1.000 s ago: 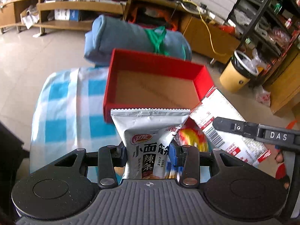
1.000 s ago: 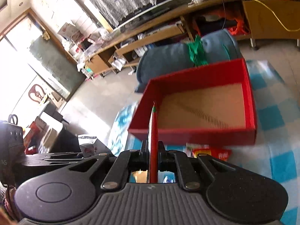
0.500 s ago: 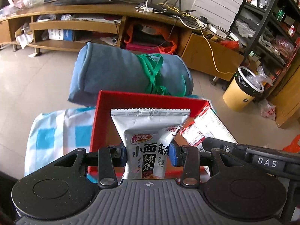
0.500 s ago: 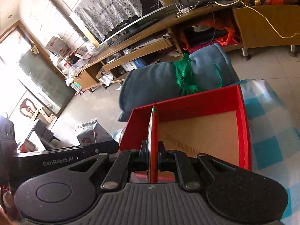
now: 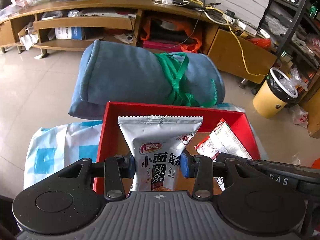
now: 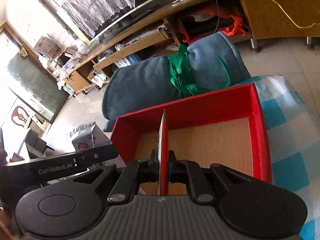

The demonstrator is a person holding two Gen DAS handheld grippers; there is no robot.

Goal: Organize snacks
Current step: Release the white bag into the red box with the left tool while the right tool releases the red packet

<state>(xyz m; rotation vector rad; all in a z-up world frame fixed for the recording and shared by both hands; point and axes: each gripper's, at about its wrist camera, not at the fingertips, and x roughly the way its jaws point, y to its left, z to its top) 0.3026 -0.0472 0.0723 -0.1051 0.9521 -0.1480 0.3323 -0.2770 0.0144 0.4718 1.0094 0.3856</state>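
Both packets are held over the red box (image 5: 248, 128).
Left fingers (image 5: 131, 166) squeeze the silver packet (image 5: 158, 140) from both sides; right fingers (image 6: 154, 162) pinch the flat red packet (image 6: 163, 140) edge-on.

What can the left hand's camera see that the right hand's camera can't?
Only the left wrist view shows the front of the silver snack packet clamped in the left gripper, and a yellow bin on the floor.

Only the right wrist view shows the bright window, and the red packet edge-on in the right gripper.

Both show the red box, the blue roll with its green strap, and the checked cloth.
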